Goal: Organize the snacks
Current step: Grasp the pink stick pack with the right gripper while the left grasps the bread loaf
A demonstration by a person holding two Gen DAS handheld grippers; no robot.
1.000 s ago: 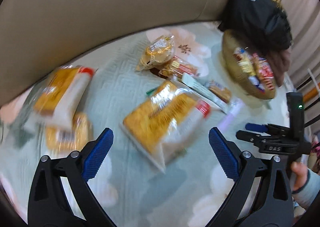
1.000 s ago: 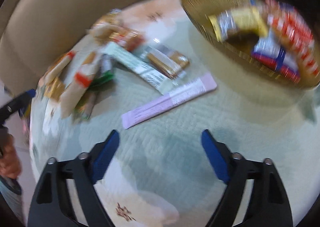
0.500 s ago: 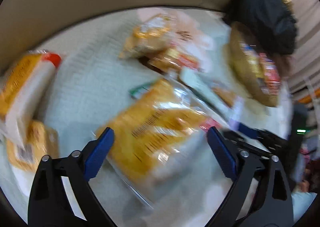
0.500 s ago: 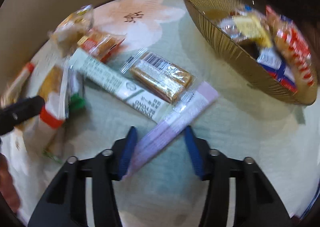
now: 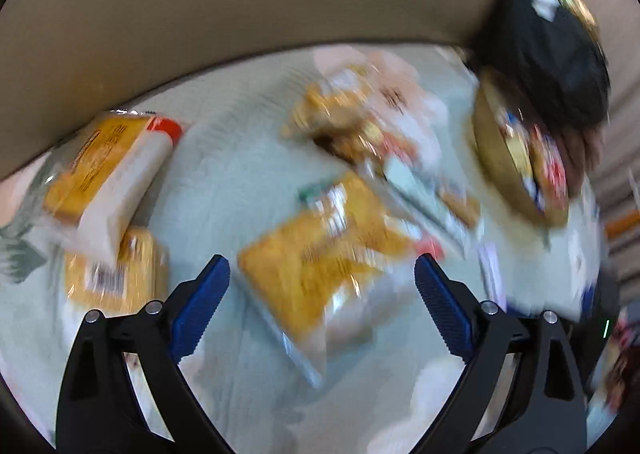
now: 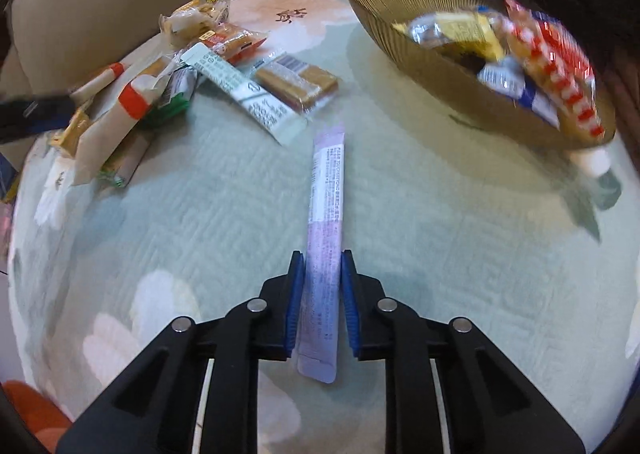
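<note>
right gripper [image 6: 322, 294]: jaws just closed, purple stick pack [image 6: 325, 222] pinched near its lower end | axis: pack is aligned straight ahead | gold bowl [image 6: 404, 30] is located ahead-right | left gripper [image 5: 322, 286]: jaws spread, nothing gripped

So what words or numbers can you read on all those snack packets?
None can be read for certain.
Long lilac stick packet in the right tool: small black print, too small.
White and pale green stick packet: printed lines, blurred.
Clear-wrapped brown biscuit bar: only a barcode.
Yellow packets in the left view: smeared by motion.
</note>
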